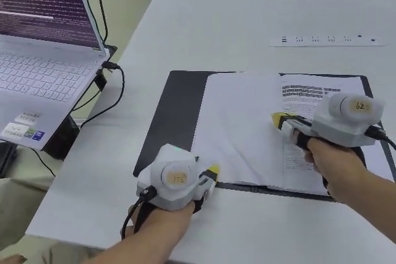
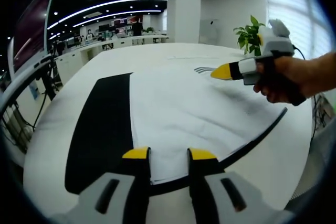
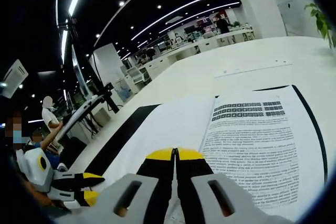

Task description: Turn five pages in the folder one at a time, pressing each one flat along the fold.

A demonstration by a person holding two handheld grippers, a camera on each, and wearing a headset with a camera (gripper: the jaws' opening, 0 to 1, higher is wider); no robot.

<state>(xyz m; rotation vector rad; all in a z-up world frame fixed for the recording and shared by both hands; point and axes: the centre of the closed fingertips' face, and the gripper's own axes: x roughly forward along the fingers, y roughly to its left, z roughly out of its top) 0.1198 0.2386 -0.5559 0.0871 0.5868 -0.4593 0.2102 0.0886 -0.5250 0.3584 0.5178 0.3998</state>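
white surface point(image 1: 247, 17), open-plan office: folder point(image 1: 170, 115) open, fold being pressed

laptop point(image 1: 43, 60) at the surface's left edge. folder lies flat mid-surface, black cover showing beside a blank leaf point(image 1: 241, 122) and a printed page point(image 1: 303, 94). right tool point(image 3: 175, 154): jaws pressed together, pinching nothing, tips down at the fold between the two leaves, apparently to crease it flat. left tool point(image 2: 169, 154): jaws spread, empty, at the folder's near edge by the blank leaf's corner, probably placed to steady that leaf while the fold is worked.
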